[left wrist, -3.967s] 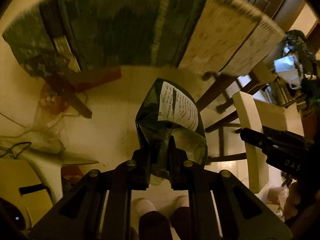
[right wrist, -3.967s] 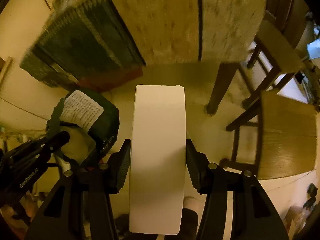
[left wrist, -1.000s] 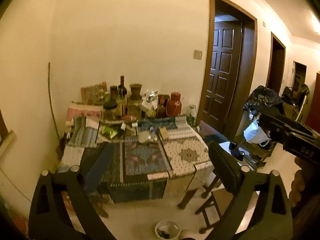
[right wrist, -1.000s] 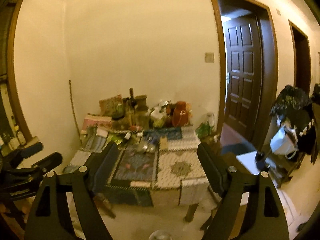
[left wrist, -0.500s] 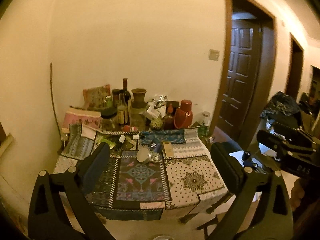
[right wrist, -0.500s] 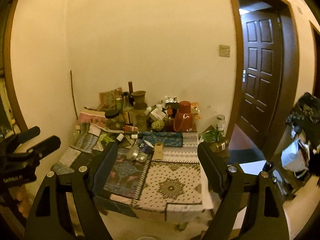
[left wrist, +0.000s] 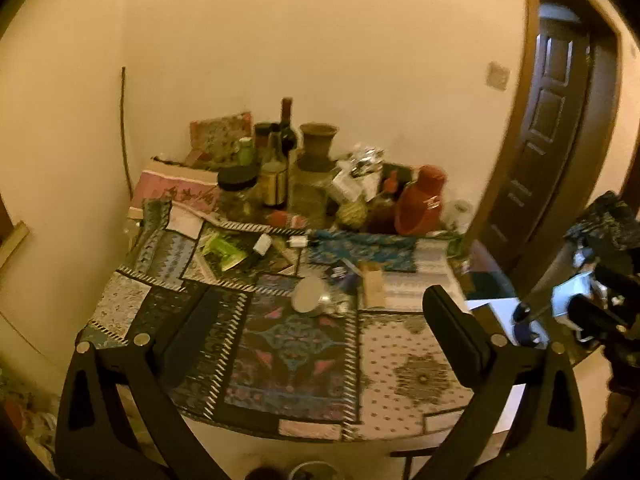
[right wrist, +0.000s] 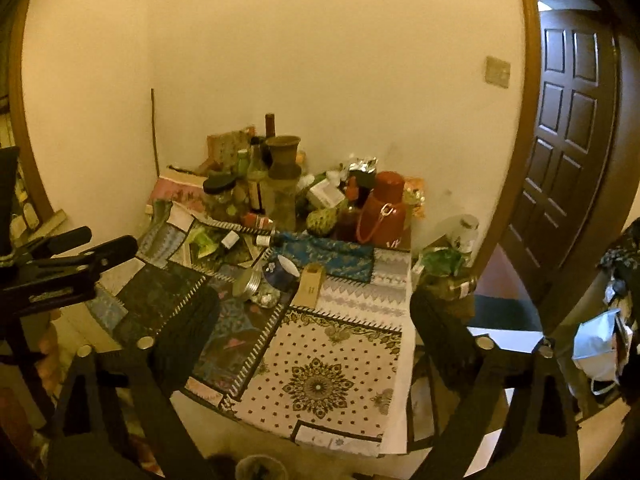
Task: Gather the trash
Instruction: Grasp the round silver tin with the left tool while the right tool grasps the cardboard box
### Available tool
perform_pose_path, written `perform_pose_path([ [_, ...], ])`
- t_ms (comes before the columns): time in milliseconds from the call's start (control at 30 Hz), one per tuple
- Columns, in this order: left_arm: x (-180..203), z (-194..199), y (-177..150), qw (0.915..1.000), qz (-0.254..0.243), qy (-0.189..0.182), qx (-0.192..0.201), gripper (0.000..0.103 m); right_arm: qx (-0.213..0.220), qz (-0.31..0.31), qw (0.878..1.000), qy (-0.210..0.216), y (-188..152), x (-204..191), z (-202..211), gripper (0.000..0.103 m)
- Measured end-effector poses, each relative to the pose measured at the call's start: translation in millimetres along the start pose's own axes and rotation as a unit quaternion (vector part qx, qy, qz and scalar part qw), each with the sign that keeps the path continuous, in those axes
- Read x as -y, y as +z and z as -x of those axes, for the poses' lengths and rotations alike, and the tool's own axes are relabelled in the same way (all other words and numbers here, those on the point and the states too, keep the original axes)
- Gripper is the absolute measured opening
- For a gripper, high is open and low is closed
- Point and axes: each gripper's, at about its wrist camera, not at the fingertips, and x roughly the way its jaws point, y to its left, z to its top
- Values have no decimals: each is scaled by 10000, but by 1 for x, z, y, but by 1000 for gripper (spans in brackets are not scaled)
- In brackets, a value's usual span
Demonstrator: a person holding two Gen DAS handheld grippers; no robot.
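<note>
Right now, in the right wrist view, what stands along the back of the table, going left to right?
Pink box → dark-lidded jar → brown vase → red flask → white bottle.

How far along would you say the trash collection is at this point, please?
Done: nothing here shows it; no bin is clearly visible. In hand: nothing, since the left claw and right claw are both open and empty, facing the table. Left: the green wrapper, a tipped can and a small box lie on the cloth, apparently uncollected.
</note>
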Motion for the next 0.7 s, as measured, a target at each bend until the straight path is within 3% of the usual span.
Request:
perform_pose_path([
  [233, -18, -63, 5, 9991, -355, 75, -198, 102, -461, -199, 9987, -106, 7, -6, -59, 95],
  [333, -25, -91, 9, 9984, -461, -95, -319, 102, -692, -515, 9956, -377, 9, -4, -98, 95],
  [533, -40, -159, 11, 9938, -587, -489, -803, 102, -1436, -1064, 9831, -394, 0, 5, -175, 95],
  [700, -45, -216, -2, 9836, -785, -788, -1418, 102, -1873, -1213, 9741, -360, -13, 7, -229, 94],
])
